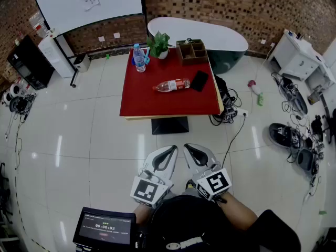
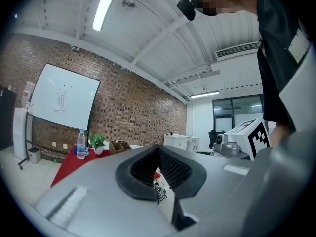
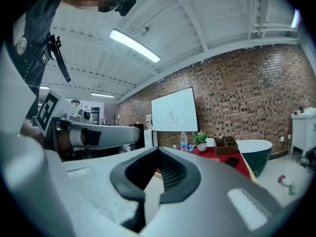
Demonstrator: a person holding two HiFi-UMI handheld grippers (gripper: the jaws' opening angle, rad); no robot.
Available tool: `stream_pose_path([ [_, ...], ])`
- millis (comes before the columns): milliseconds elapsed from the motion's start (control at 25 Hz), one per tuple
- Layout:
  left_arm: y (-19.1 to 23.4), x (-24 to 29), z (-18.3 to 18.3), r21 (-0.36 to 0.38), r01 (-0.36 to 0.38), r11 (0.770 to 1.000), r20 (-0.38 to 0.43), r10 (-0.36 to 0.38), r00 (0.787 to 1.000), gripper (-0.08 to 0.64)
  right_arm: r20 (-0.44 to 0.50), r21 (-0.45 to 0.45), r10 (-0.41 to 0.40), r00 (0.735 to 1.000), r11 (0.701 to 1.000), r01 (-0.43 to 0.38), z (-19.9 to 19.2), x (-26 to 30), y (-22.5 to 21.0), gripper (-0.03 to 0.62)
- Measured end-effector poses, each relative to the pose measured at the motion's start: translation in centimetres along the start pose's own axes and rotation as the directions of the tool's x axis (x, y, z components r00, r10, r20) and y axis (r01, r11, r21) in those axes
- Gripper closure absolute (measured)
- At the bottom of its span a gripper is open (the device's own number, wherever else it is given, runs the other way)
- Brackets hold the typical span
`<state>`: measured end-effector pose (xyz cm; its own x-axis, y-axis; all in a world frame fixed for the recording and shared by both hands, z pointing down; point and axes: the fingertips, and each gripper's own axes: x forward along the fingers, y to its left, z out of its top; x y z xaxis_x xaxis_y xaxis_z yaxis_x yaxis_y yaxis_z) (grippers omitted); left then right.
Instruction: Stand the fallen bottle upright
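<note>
**Facing the red table with both grippers closed**

Head view: the fallen bottle (image 1: 171, 85) lay on its side near the middle of the red table (image 1: 136, 106), well apart from the left gripper (image 1: 170, 151) and right gripper (image 1: 189, 150), which were side by side. Left gripper view: its jaws were closed, with nothing between them. Right gripper view: its jaws were likewise closed and empty.

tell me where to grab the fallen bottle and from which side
Grip the fallen bottle across its clear middle, beside the red label, coming down from the near table edge. It lies on its side, long axis roughly left-right on the red table, so that approach meets its narrow width; the black flat object crowds its right end.
</note>
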<state>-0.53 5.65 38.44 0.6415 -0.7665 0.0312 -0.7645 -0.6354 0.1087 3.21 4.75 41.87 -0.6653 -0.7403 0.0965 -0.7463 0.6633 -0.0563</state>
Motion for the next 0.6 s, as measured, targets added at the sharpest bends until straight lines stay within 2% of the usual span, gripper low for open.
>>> stream_pose_path([
  [240, 1.9, -2.7, -0.1, -0.002, 0.014, 1.0, -0.004, -0.014, 1.0, 0.561, -0.002, -0.039, -0.018, 1.0, 0.999, 0.018, -0.1, 1.4, 2.7, 0.589],
  [440, 3.4, -1.9, 0.2, -0.001, 0.017, 1.0, 0.002, -0.017, 1.0, 0.561, 0.0, -0.046, -0.03, 1.0, 0.998, 0.03, 0.0, 2.6, 1.6, 0.589],
  [600, 4.8, 0.2, 0.2, 0.013, 0.011, 1.0, 0.0, -0.011, 1.0, 0.561, -0.004, -0.035, -0.036, 0.999, 0.999, 0.036, -0.4, 4.5, -0.9, 0.589],
])
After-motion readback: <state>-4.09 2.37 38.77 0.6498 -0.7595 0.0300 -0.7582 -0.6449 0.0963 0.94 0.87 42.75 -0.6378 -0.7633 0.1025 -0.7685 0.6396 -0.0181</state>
